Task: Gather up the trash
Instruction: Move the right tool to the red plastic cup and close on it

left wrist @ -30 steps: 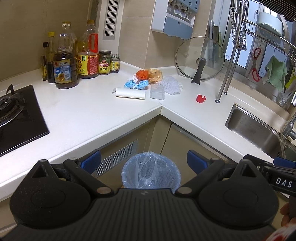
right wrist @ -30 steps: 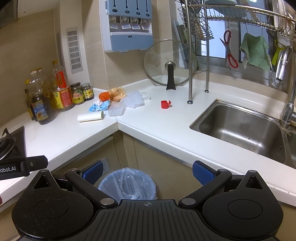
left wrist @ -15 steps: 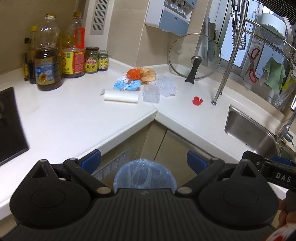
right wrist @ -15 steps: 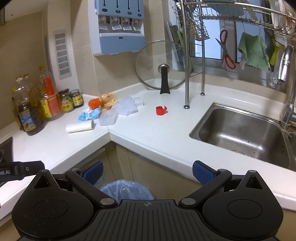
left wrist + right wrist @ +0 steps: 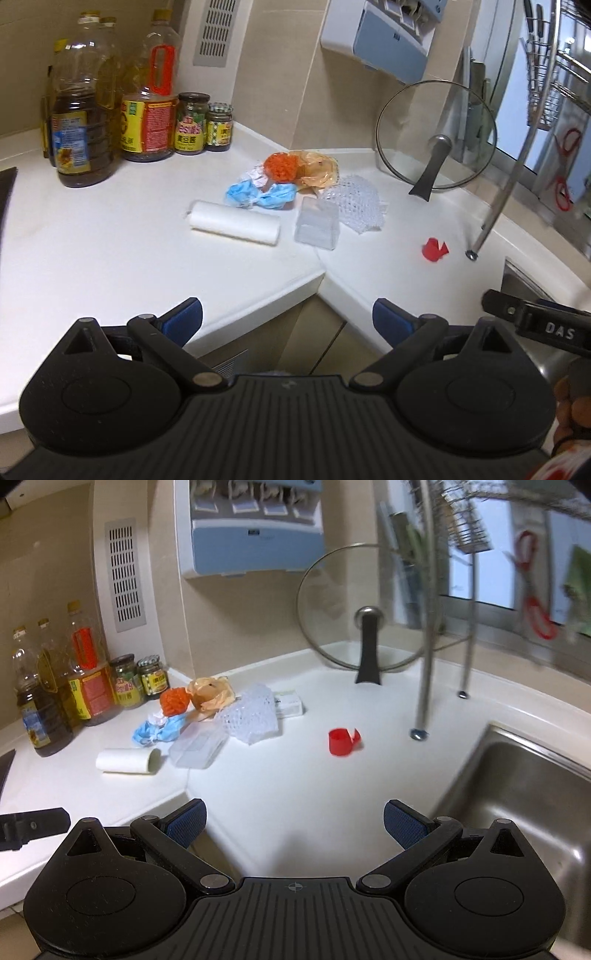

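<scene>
Both tools, left tool (image 5: 287, 320) and right tool (image 5: 294, 821), hang with fingers apart, empty, low in frame. The trash pile (image 5: 291, 184) lies mid-frame on the white surface (image 5: 92, 243), a red cup (image 5: 341, 741) right of it.

Soft indoor light lay evenly over the white counter (image 5: 92, 258). The window (image 5: 491, 557) glowed pale. Fisheye bending curved every edge, and the right view's dish rack (image 5: 469, 524) was smeared by motion blur.
</scene>
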Demonstrator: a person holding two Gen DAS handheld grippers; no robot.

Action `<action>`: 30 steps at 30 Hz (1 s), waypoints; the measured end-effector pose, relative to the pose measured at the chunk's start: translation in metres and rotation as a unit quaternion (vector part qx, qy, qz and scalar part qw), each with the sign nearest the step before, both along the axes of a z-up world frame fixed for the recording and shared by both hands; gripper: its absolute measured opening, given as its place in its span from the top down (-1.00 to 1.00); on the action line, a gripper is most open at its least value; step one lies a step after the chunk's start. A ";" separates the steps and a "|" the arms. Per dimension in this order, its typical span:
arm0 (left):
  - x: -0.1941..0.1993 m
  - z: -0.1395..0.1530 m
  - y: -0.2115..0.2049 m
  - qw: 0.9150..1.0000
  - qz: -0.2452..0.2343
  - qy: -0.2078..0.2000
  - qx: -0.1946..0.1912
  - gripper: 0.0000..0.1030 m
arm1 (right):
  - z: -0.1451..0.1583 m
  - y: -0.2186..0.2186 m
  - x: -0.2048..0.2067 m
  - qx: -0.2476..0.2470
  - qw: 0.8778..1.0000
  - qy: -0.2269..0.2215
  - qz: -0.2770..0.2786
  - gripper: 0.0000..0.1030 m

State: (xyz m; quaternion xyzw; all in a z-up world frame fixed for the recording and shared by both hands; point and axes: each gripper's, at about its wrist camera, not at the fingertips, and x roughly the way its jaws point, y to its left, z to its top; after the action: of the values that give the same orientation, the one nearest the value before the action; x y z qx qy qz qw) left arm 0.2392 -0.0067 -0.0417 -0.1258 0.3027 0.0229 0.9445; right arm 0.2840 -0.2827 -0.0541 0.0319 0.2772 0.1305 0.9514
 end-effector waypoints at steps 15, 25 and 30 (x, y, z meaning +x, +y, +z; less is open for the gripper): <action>0.133 -0.020 -0.058 0.998 -0.011 0.018 0.053 -0.62 | -0.040 -0.027 0.160 -0.017 0.998 0.048 0.036 -0.60; 0.191 -0.047 -0.070 0.993 -0.004 0.033 0.109 -0.46 | -0.061 -0.030 0.201 -0.015 0.996 0.066 0.051 -0.47; 0.206 -0.053 -0.074 0.989 -0.008 0.038 0.142 -0.46 | -0.065 -0.029 0.208 -0.008 0.995 0.072 0.062 -0.43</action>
State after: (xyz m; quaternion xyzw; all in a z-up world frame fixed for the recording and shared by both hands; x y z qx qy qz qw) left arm 0.4450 -0.0807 -0.0942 0.0134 0.3332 0.0632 0.9406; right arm 0.4916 -0.3115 -0.1194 0.0162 0.3477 0.1848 0.9191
